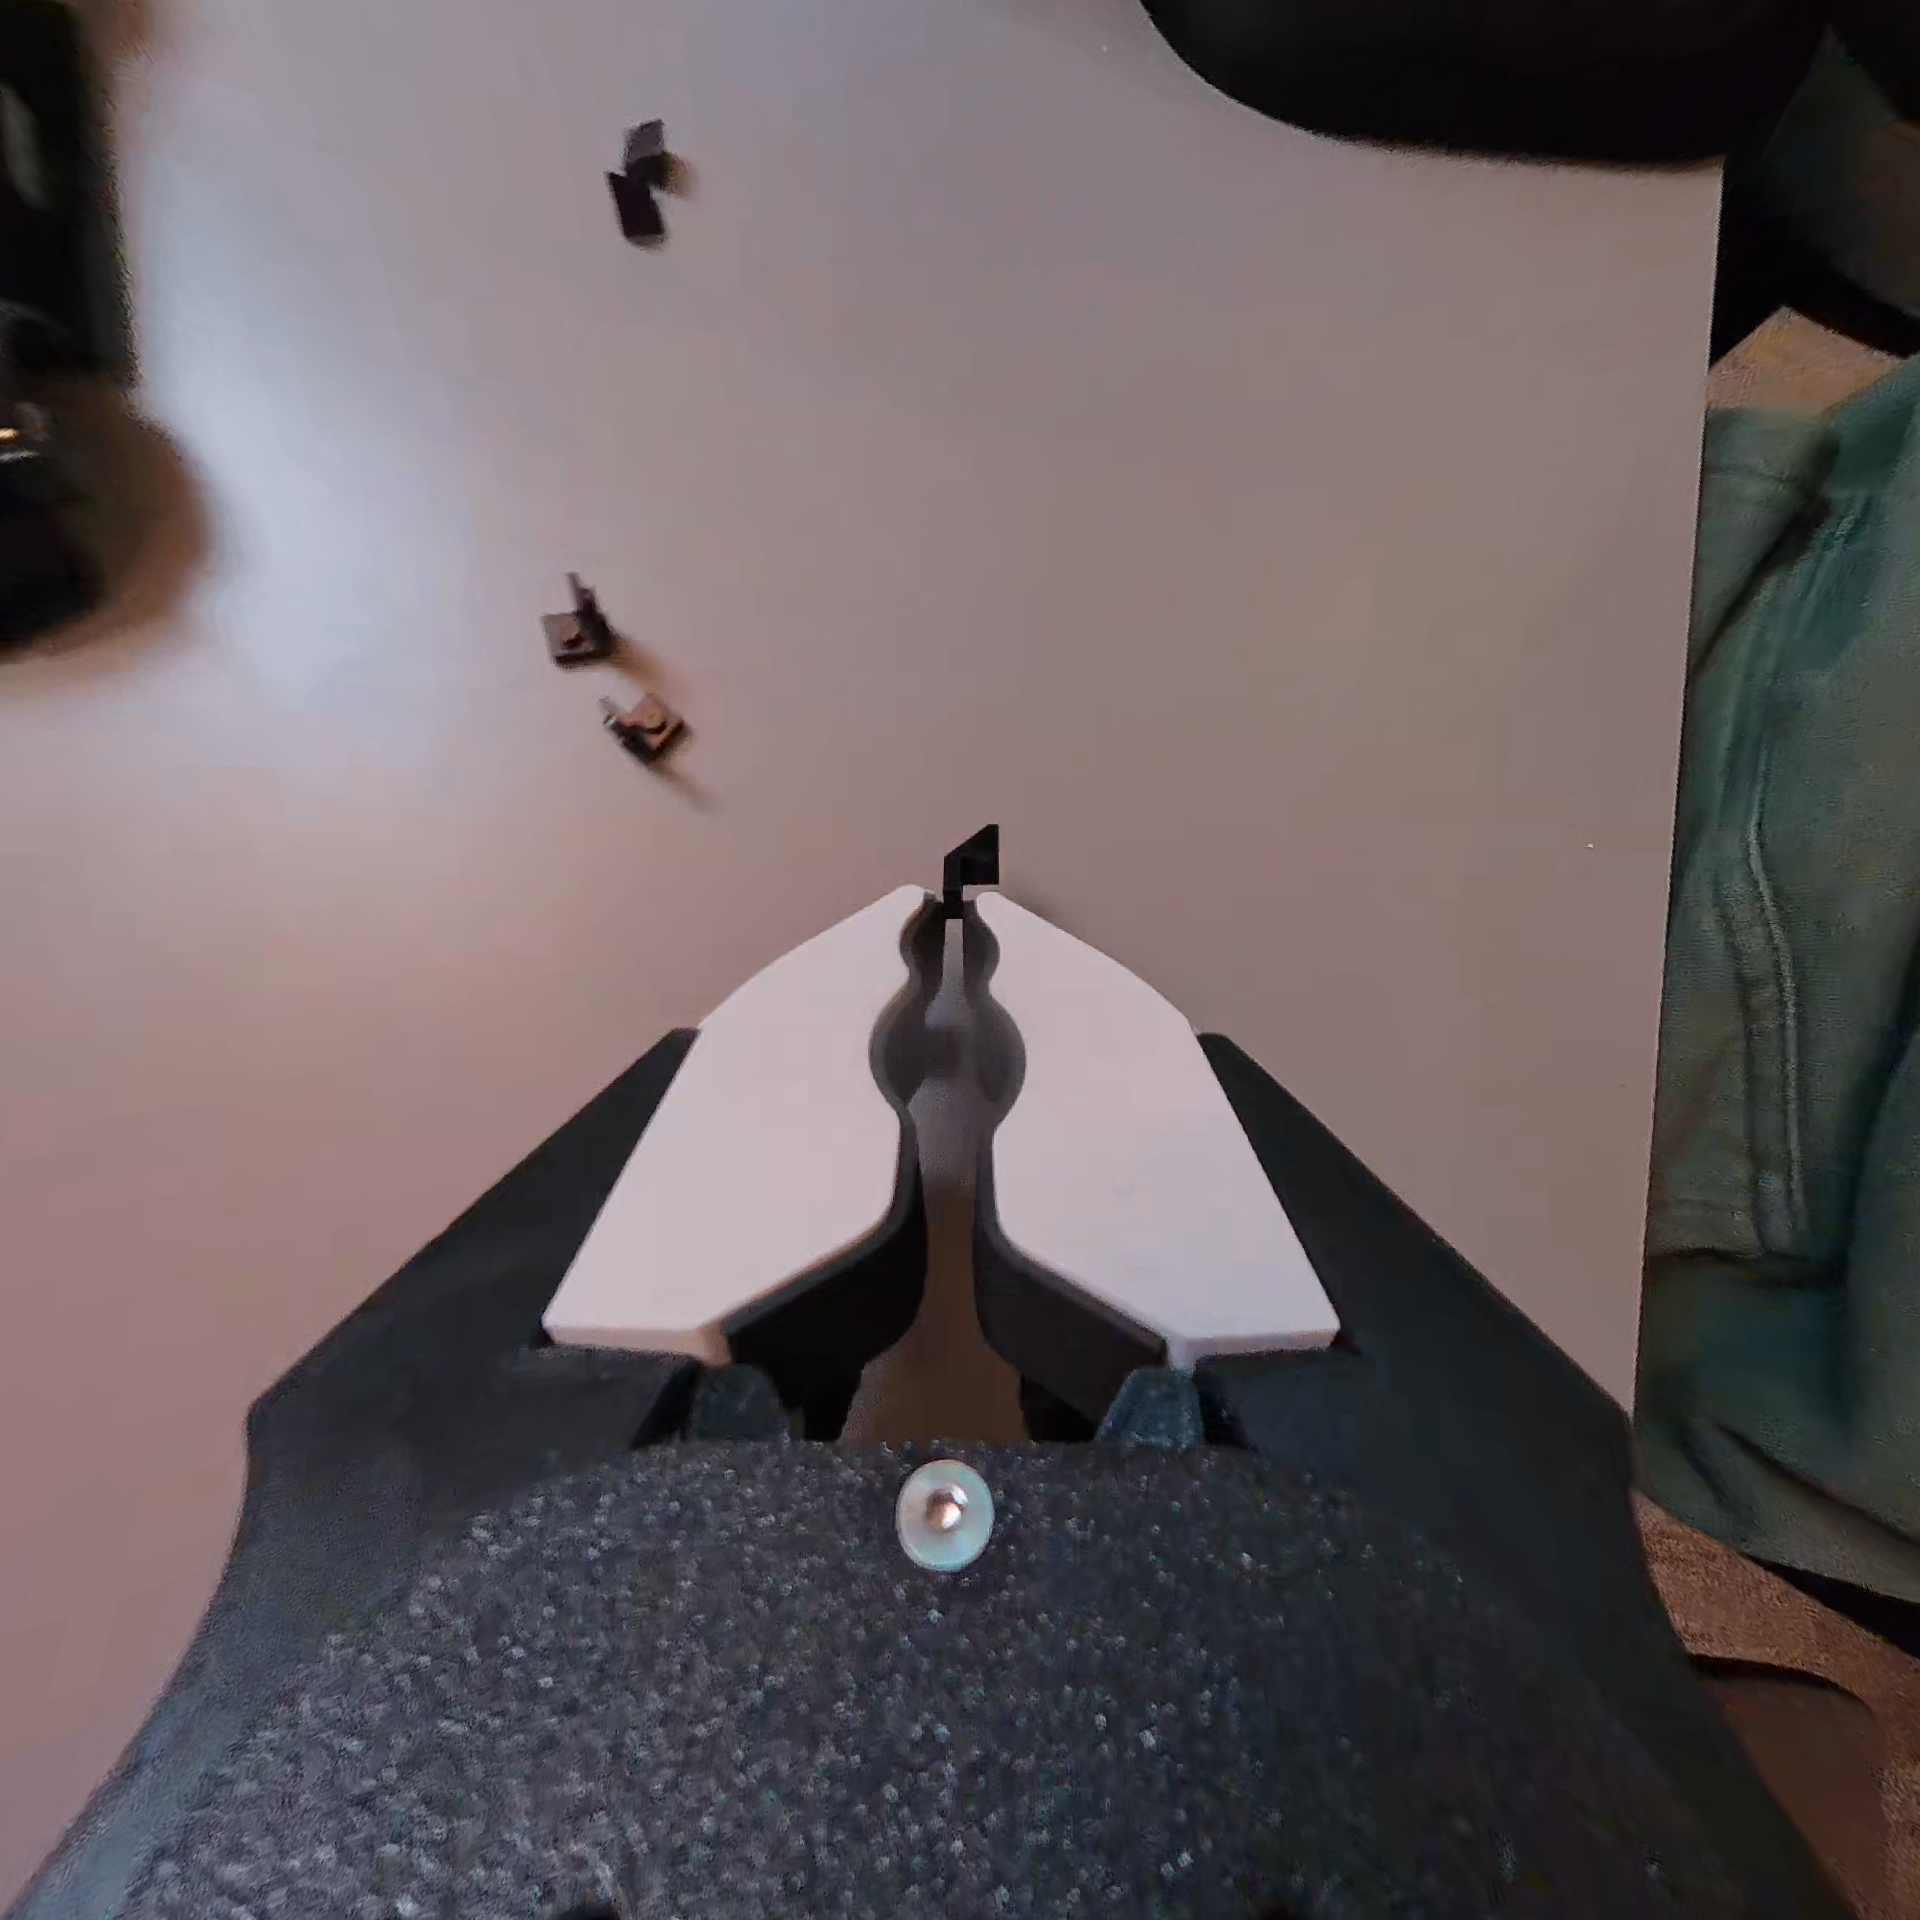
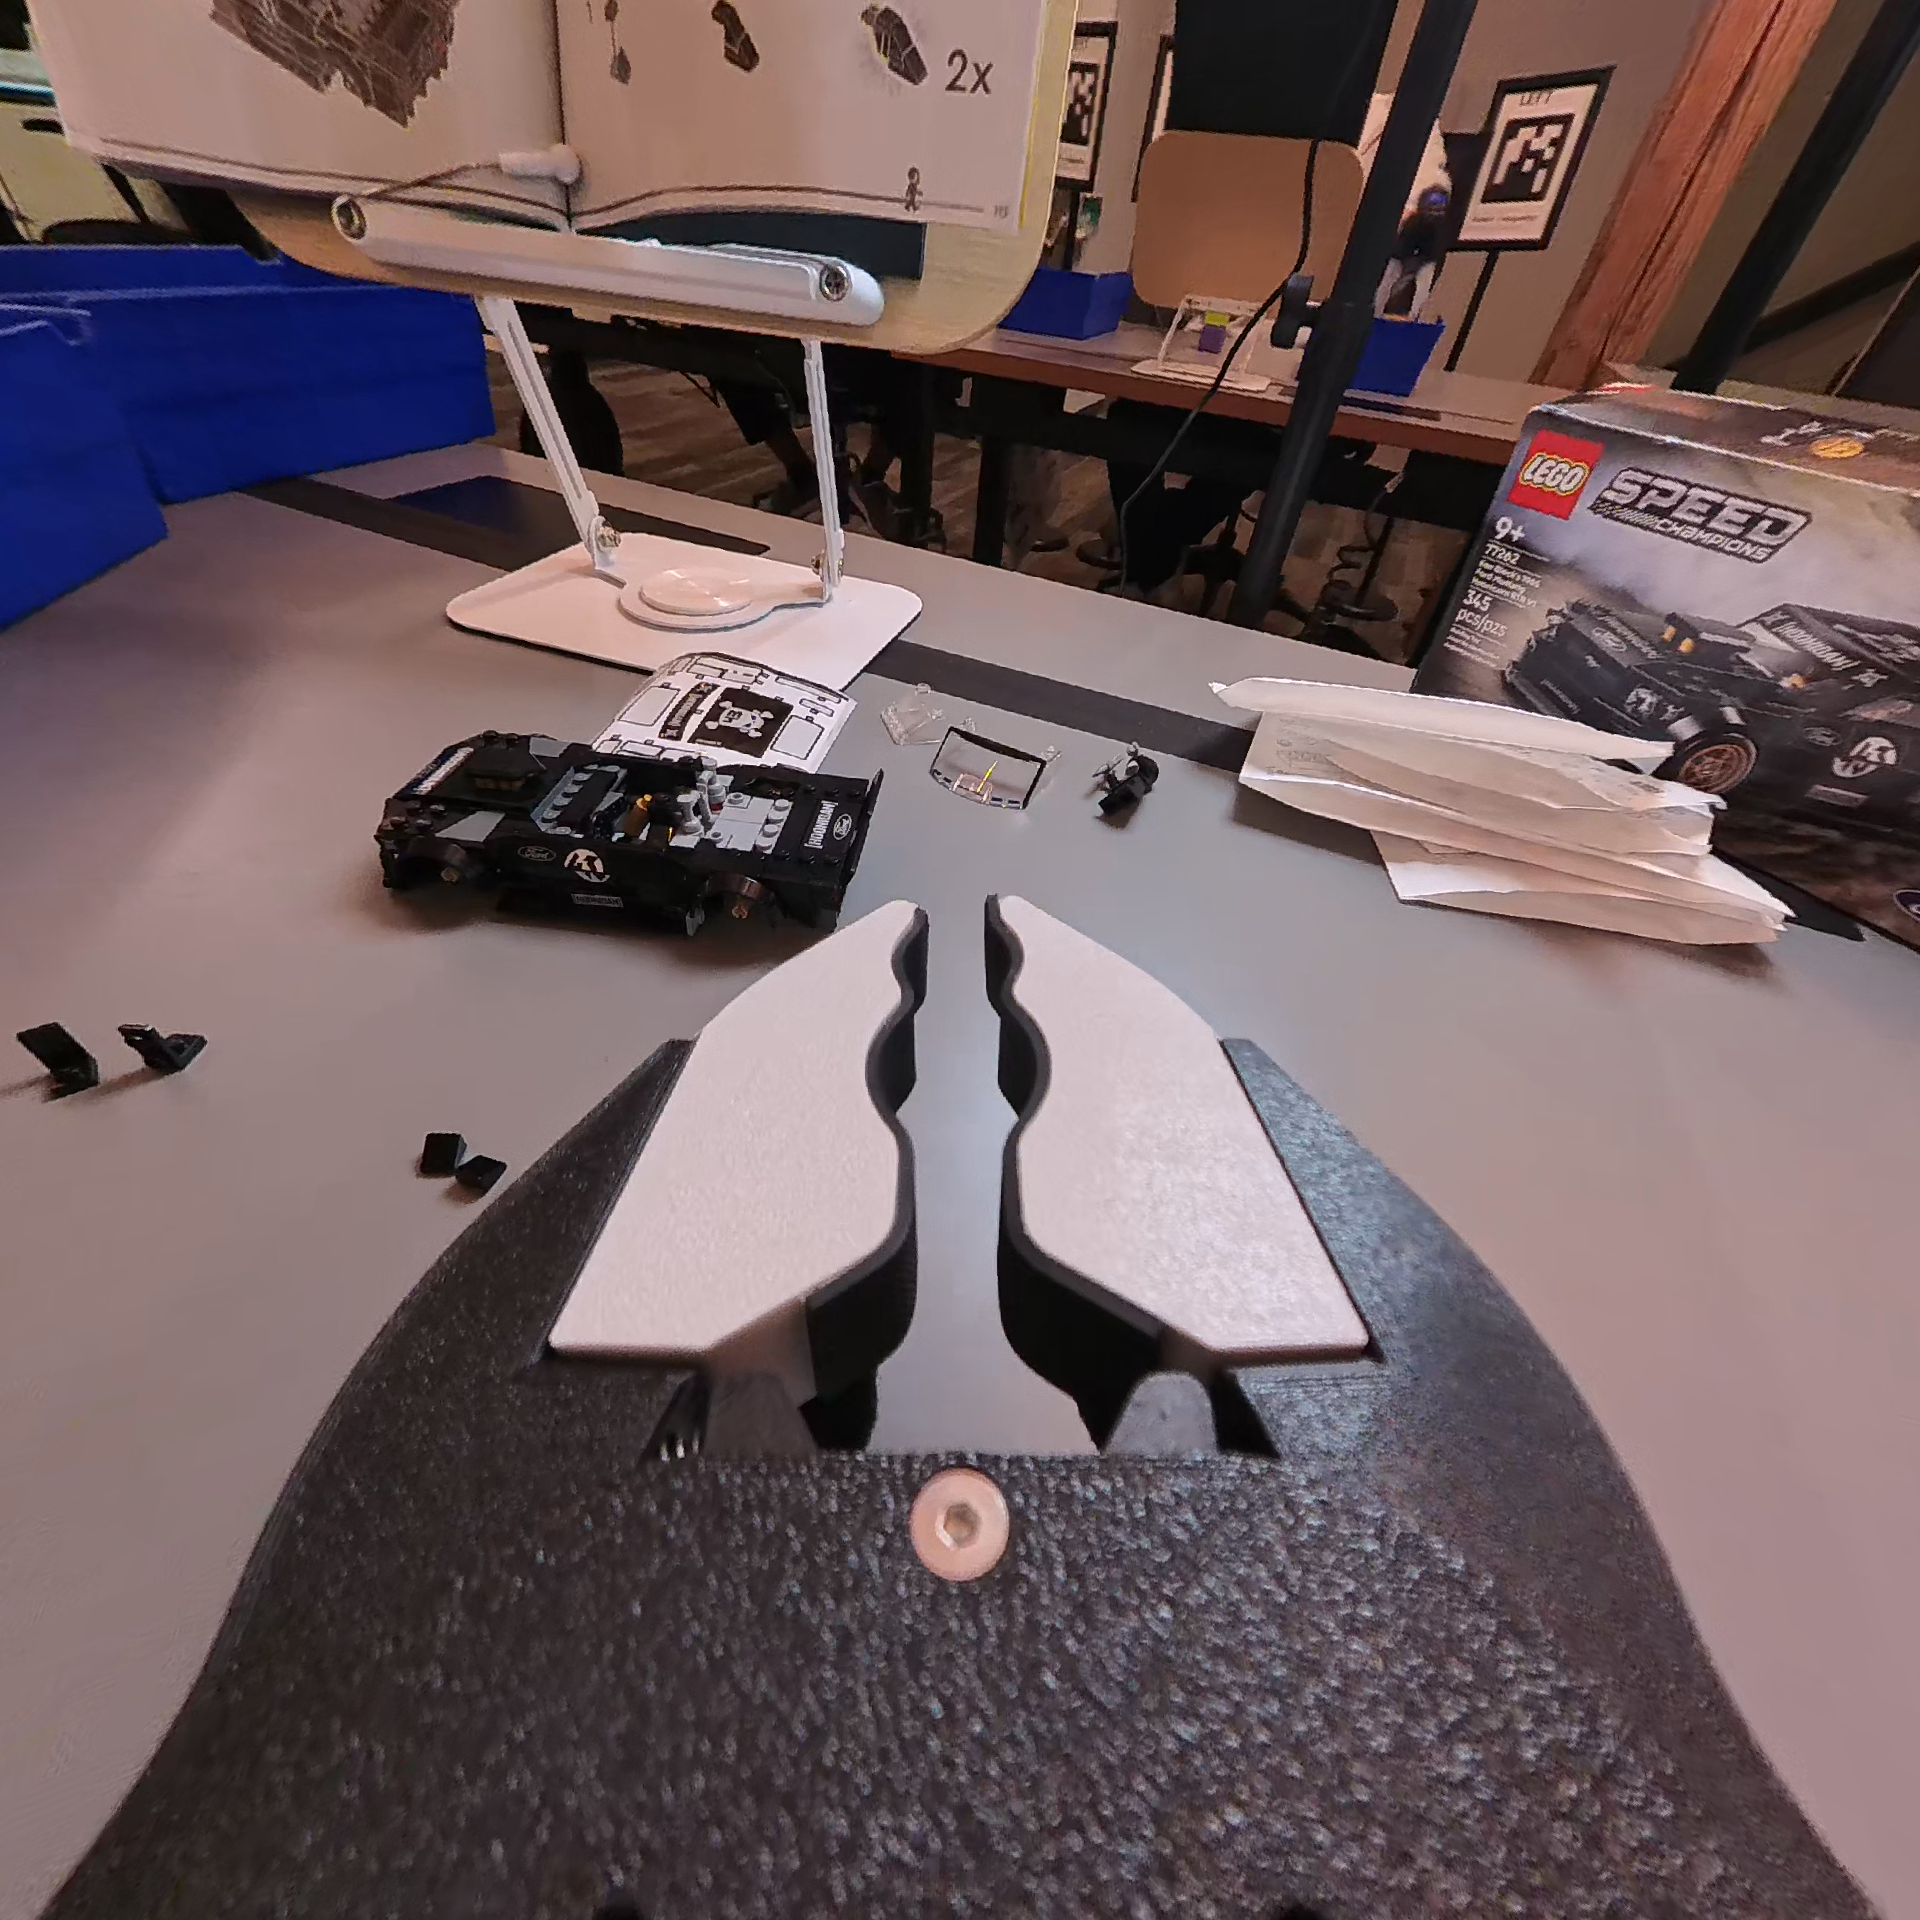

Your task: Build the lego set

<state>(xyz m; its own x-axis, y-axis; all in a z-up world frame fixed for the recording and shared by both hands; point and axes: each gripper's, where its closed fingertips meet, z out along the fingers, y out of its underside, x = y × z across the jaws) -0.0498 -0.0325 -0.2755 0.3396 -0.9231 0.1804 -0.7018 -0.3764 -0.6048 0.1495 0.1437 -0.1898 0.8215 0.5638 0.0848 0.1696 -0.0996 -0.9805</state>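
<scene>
The left tool (image 1: pixel 961 906) points down at the pale bench (image 1: pixel 1247 520) with its white fingers (image 1: pixel 769 1122) pinched on a small black piece (image 1: pixel 971 862), which sticks out past the tips. Only this view shows that piece, and beyond it three more small black parts lie loose on the bench: one far off (image 1: pixel 642 185) and a closer pair (image 1: pixel 574 627) (image 1: pixel 644 725). Green cloth (image 1: pixel 1797 935) fills the right edge.

The right wrist view looks out low across the grey bench (image 2: pixel 1351 1091) and shows what the other misses. The right tool (image 2: pixel 956 914) hangs above the surface, its fingers (image 2: pixel 1153 1132) parted with a narrow gap and nothing between them. Just ahead to its left sits the half-built black car (image 2: pixel 623 831), with a sticker sheet (image 2: pixel 727 717) behind it. A clear windscreen part (image 2: pixel 987 779) and a small dark piece (image 2: pixel 1127 777) lie to the right, then folded paper bags (image 2: pixel 1507 790) and the set's box (image 2: pixel 1714 582). An instruction booklet (image 2: pixel 582 94) stands on a white stand (image 2: pixel 686 603). Small black pieces (image 2: pixel 57 1049) (image 2: pixel 161 1042) (image 2: pixel 462 1162) lie at left.
</scene>
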